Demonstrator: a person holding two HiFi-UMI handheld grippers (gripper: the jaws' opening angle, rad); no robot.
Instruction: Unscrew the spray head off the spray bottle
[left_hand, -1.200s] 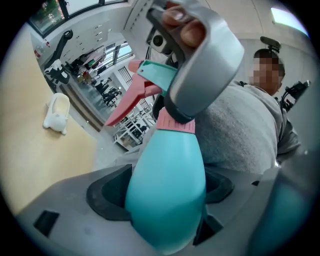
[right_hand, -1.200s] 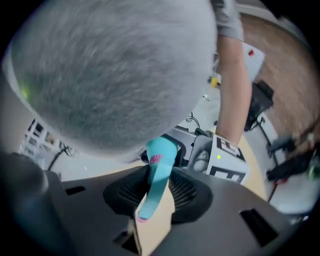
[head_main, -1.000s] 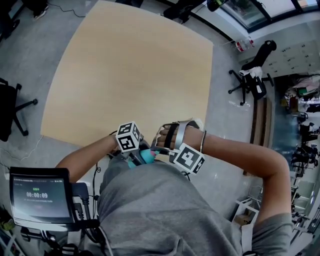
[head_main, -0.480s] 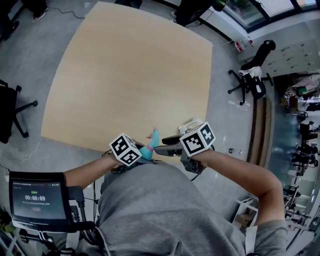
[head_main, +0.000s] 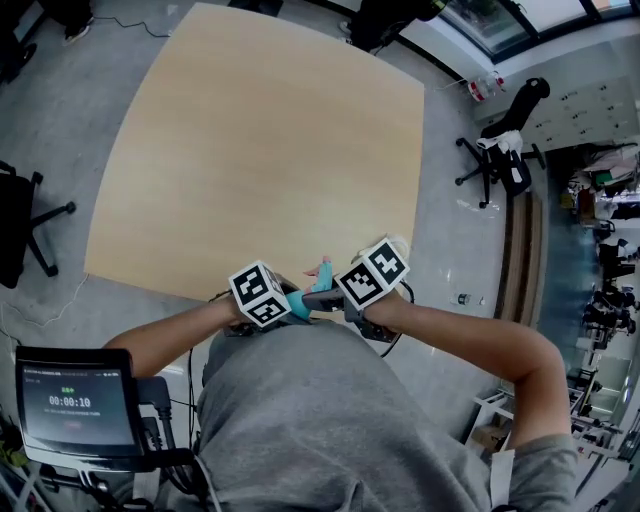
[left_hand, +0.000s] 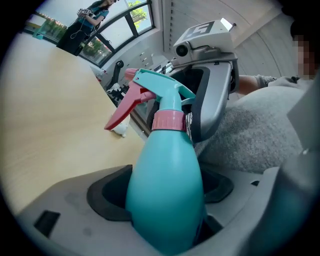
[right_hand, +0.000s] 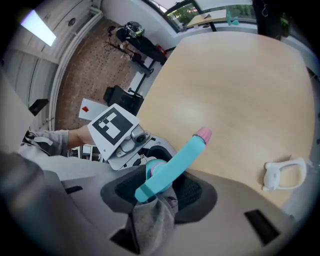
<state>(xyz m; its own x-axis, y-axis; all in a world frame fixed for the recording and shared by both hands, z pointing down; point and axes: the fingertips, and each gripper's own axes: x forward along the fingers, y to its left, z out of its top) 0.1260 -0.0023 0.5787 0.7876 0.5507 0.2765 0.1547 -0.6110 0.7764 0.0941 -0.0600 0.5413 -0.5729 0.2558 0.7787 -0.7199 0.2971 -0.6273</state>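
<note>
The wooden table (head_main: 250, 150) lay just ahead of both tongs. The left gripper (left_hand: 165, 210) pinched the teal spray bottle (left_hand: 167, 170) round its belly. The right gripper (right_hand: 155, 192) had just been closing its jaws, with the spray head (right_hand: 176, 161) between them, not squeezed yet.

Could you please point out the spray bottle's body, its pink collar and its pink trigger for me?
bottle body (left_hand: 165, 195), left gripper view, on the middle of the teal belly.
pink collar (left_hand: 168, 121), left gripper view, on the ring's front face.
pink trigger (left_hand: 122, 110), left gripper view, on the lever's middle.
</note>
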